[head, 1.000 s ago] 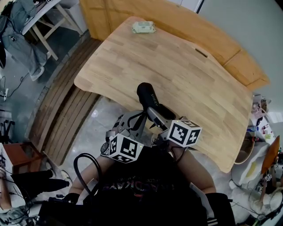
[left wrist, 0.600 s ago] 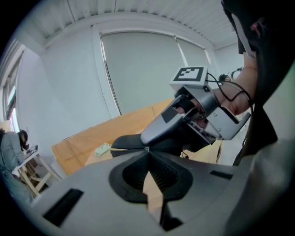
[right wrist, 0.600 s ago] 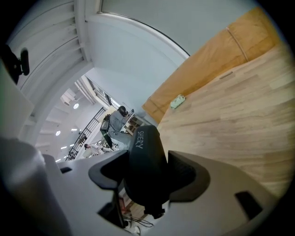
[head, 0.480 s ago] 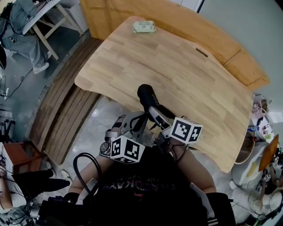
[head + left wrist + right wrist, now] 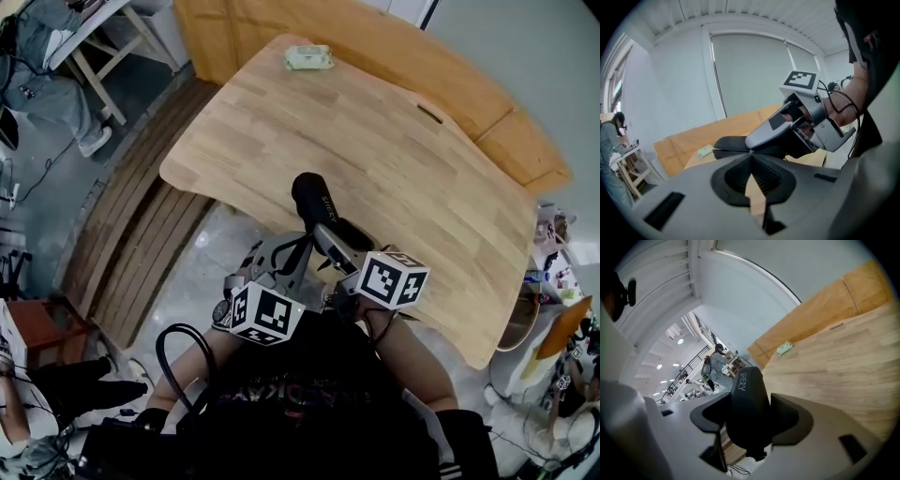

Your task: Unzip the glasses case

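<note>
A black zip-up glasses case (image 5: 314,202) with white lettering is held in the air over the near edge of the wooden table (image 5: 394,141). My right gripper (image 5: 330,242) is shut on the case's near end, and in the right gripper view the case (image 5: 747,408) fills the gap between the jaws (image 5: 750,420). My left gripper (image 5: 309,253) comes in from the left. In the left gripper view its jaws (image 5: 751,152) are shut with their tips at the case's seam (image 5: 731,144), pinching a small silvery zipper pull. The right gripper (image 5: 787,131) holds the case from the right there.
A small pale green packet (image 5: 307,58) lies at the table's far corner. Wooden slats (image 5: 141,253) and a stool (image 5: 103,56) are to the left of the table. Bags and clutter (image 5: 553,319) stand off its right end. A person (image 5: 609,140) is in the background.
</note>
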Action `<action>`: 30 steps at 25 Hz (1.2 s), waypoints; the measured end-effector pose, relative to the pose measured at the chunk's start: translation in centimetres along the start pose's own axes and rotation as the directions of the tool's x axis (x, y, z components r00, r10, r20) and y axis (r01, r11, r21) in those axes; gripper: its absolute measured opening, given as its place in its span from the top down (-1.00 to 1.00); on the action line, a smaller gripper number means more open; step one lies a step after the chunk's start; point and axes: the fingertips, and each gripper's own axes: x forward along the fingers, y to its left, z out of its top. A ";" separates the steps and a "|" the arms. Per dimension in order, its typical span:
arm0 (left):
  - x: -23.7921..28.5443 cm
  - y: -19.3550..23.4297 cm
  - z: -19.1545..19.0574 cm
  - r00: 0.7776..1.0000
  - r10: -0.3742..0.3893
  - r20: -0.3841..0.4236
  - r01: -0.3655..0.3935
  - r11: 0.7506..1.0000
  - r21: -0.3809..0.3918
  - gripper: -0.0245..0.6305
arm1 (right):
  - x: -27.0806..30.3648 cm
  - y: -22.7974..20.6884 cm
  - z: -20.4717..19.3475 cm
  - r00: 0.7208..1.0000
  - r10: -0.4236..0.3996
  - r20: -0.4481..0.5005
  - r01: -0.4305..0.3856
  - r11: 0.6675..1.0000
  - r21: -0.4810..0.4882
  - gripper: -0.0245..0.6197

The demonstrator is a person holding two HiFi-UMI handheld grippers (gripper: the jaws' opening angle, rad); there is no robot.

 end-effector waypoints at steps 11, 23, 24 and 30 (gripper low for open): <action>-0.1 -1.2 -0.1 0.997 -0.076 0.014 0.076 0.997 0.030 0.89 | -0.3 -0.6 -0.9 1.000 0.021 -0.017 -0.019 0.994 0.109 0.03; 0.1 -3.1 -0.3 0.992 -0.107 -0.063 0.113 0.989 0.100 0.89 | -0.1 -1.4 -0.7 0.999 -0.053 -0.006 0.053 0.998 0.039 0.03; 0.1 -3.3 -0.5 0.991 -0.110 -0.071 0.118 0.987 0.110 0.89 | 0.0 -1.6 -0.9 0.998 -0.053 -0.013 0.054 0.998 0.044 0.03; 0.2 -2.4 -0.7 0.993 -0.084 -0.083 0.097 0.983 0.158 0.89 | 0.6 -1.8 -1.3 1.000 -0.017 -0.007 0.018 0.982 0.190 0.03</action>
